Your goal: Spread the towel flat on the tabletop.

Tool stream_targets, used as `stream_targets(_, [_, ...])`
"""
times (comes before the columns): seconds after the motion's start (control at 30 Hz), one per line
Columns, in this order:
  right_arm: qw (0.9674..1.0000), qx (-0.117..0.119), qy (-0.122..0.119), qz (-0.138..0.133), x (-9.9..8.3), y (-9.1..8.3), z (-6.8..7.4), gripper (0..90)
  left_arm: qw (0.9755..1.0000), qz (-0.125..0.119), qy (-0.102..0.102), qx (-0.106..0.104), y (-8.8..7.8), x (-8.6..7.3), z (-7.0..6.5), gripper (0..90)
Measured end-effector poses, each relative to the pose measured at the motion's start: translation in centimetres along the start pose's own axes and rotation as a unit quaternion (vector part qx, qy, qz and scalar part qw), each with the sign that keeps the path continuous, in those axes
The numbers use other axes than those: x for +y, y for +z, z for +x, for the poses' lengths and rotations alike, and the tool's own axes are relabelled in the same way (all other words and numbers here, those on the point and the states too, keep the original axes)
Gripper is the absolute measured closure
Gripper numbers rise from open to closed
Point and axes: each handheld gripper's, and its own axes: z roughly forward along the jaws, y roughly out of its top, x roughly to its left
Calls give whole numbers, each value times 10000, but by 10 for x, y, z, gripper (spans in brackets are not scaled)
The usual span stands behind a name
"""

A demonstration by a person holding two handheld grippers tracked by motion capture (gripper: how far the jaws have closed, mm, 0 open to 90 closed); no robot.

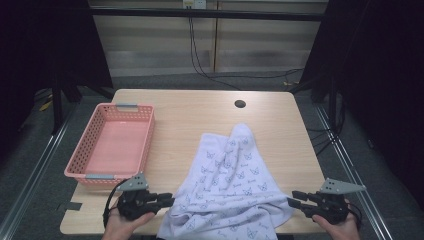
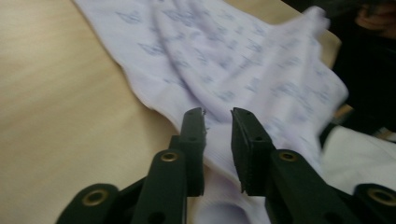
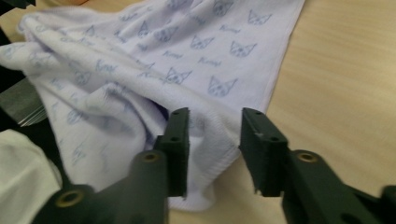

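A pale lilac towel (image 1: 234, 180) printed with small cat faces lies rumpled on the wooden table, its near end hanging over the front edge. My left gripper (image 1: 169, 201) sits at the towel's near left corner, open, with the towel's hem (image 2: 219, 154) lying between its jaws. My right gripper (image 1: 292, 198) is at the towel's near right corner, also open, and the towel's edge (image 3: 210, 154) lies between its jaws. Both jaws stand apart without pinching the cloth. A hand holds each gripper from below.
A pink plastic basket (image 1: 88, 161) stands empty at the table's left side. A round cable hole (image 1: 240, 104) sits near the far edge. Bare wood (image 1: 190, 117) lies between basket and towel and beyond the towel.
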Motion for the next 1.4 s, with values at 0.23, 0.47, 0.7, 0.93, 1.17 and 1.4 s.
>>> stream_targets(0.23, [9999, 44, -148, -18, 28, 31, -12, 551, 9997, 231, 79, -88, 50, 26, 25, 683])
stream_targets(0.47, [9983, 154, -360, 428, 46, 83, -17, 527, 9979, 587, 178, -189, 95, 40, 37, 696])
stream_targets(0.7, [9935, 49, -677, 918, 44, 119, -14, 512, 9946, 894, 500, 144, 100, 32, 38, 851])
stream_targets(0.93, [9922, 258, -654, 1033, 31, 101, -6, 827, 9923, 1127, 484, -160, 83, 14, 18, 894])
stream_targets(1.17, [9887, 543, -615, 1258, 4, 67, 12, 854, 9858, 1457, 486, -675, 61, -11, -16, 894])
stream_targets(1.4, [9861, 621, -555, 1436, -1, 55, 18, 781, 9877, 1390, 461, -545, 56, -10, -13, 878])
